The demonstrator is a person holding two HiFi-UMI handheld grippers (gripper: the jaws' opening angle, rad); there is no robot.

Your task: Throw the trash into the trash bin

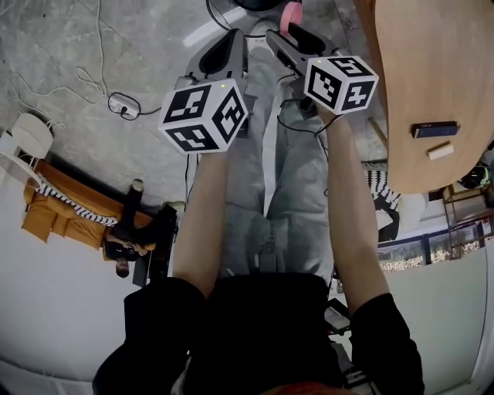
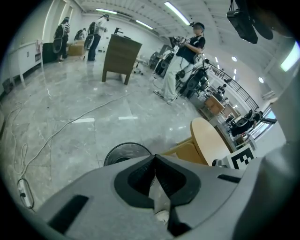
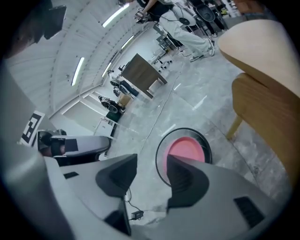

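My left gripper (image 2: 154, 158) is shut on a crumpled white scrap of paper (image 2: 159, 197) that shows between its dark pads. Ahead of it on the floor stands the round black trash bin (image 2: 123, 151). My right gripper (image 3: 152, 162) stands open with nothing between its jaws. It hangs just over the bin's rim (image 3: 161, 140), and a pink piece of trash (image 3: 186, 149) lies inside. In the head view both grippers point away from me side by side, left gripper (image 1: 235, 37) and right gripper (image 1: 275, 36), with the pink trash (image 1: 292, 14) just beyond them.
A round wooden table (image 1: 424, 77) stands at the right, bearing a small dark object (image 1: 434, 129) and a white block (image 1: 441, 151). A cable and power strip (image 1: 123, 106) lie on the grey floor at the left. Far off are a wooden cabinet (image 2: 121, 55) and people.
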